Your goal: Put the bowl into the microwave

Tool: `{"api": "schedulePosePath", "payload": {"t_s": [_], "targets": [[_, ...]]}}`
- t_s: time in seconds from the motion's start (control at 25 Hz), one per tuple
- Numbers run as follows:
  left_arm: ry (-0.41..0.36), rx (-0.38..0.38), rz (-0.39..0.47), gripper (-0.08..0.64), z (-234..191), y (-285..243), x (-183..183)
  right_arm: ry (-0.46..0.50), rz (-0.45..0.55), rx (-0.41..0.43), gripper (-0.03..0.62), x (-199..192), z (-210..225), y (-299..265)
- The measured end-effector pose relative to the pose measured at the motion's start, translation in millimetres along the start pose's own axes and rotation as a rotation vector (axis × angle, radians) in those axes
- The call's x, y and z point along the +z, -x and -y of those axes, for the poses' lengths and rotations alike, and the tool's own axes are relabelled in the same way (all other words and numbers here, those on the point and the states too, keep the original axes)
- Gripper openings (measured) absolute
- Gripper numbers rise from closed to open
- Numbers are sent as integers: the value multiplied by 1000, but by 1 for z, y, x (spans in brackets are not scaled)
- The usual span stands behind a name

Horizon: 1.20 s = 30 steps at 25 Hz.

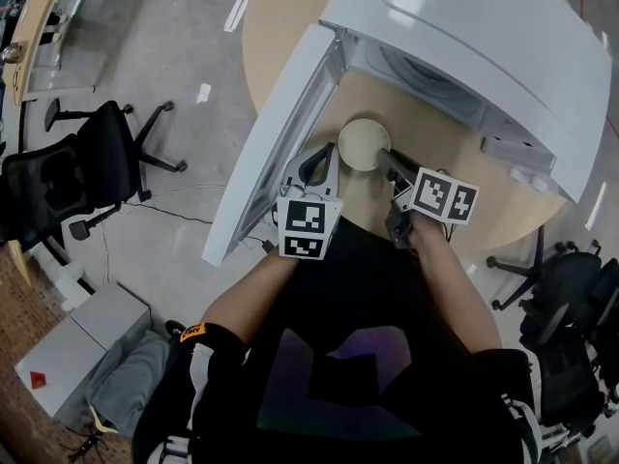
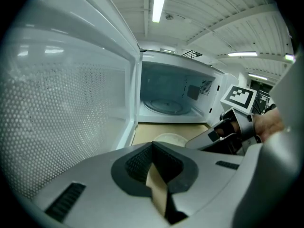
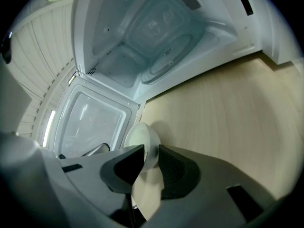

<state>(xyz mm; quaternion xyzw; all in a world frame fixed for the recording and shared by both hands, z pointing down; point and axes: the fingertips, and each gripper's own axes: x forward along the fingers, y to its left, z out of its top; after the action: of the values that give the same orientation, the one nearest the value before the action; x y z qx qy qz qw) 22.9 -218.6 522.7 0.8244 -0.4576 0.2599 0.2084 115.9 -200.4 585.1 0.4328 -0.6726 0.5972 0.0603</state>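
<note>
Reaching forward from a black shirt (image 1: 358,356), the person's bare arms bring both tools over the round wooden bench (image 1: 280,27). The left claw (image 1: 324,158) is clenched on nothing: in the left gripper view its dark pads (image 2: 137,163) meet at the tips, with only a sliver of tan bench showing behind them. It hangs just beside the inner face of the open door (image 1: 271,143), to the left of the bowl (image 1: 364,144). The right claw (image 3: 149,151) is grasping the bowl. The right gripper view shows the pale wall of the bowl pinched between the two jaws, one inside the rim and one outside. Seen from the head view, the bowl is cream-coloured and empty. It lies between the two claws, low over the bench and just in front of the mouth of the microwave (image 1: 484,46), outside the cavity. Whether its base touches the bench cannot be told. Behind it the white microwave stands on the bench with its door swung wide to the left, the door's dotted window facing the left claw. Inside, a glass turntable (image 2: 164,106) lies on the cavity's bottom. Farther out, beyond the bench edge, the grey floor (image 1: 184,56) carries a black chair (image 1: 87,167) on the left and more dark chairs on the right.
</note>
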Motion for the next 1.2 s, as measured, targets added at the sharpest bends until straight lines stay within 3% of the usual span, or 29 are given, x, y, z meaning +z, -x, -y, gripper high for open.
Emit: {"api": "schedulePosePath", "payload": {"t_s": [0.44, 1.2], "targets": [[-11, 3, 2, 44, 1, 5, 1, -103, 49, 31, 74, 5, 1, 0], [-30, -4, 34, 44, 3, 15, 7, -171, 149, 34, 52, 15, -4, 20]]}}
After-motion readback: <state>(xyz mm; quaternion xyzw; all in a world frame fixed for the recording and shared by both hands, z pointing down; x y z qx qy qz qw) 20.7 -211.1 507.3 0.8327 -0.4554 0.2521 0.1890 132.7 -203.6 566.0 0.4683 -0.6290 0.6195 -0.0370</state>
